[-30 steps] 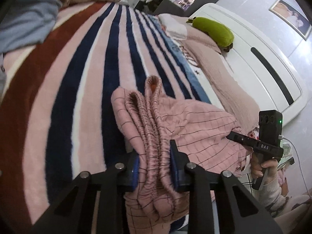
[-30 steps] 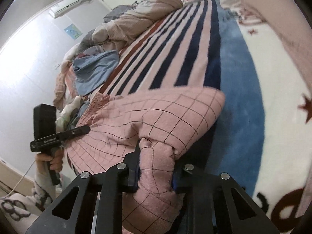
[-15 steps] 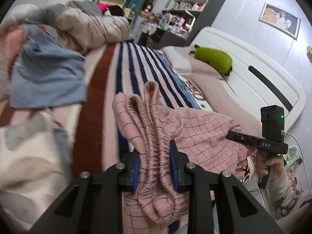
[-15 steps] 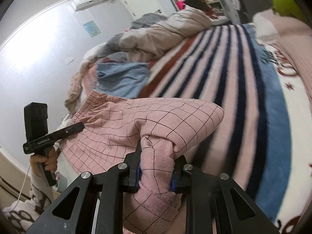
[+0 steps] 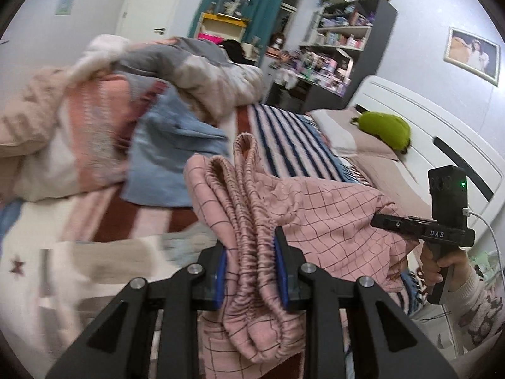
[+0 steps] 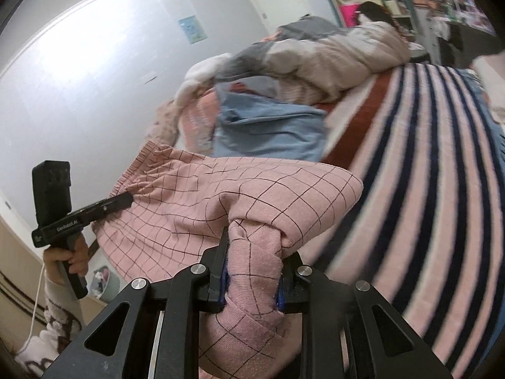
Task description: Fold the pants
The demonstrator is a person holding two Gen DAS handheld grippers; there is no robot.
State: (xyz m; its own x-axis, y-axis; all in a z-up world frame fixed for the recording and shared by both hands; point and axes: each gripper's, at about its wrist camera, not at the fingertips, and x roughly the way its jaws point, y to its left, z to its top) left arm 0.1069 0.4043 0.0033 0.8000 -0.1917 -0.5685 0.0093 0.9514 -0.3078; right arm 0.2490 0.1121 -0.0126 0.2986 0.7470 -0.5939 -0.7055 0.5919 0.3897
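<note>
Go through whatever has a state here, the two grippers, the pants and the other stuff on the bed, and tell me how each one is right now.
left gripper: shut on the gathered elastic waistband.
right gripper: shut on a bunched fold of fabric.
pink checked pants: folded over, held up between both grippers.
blue garment: crumpled on the bed.
quilt: heaped at the far end.
striped blanket: spread flat.

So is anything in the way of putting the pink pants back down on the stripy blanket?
Nothing visible blocks it. Both hand-held grippers, left and right, grip the pink pants above the striped blanket. A blue garment lies farther back on it, near the bedding pile.
</note>
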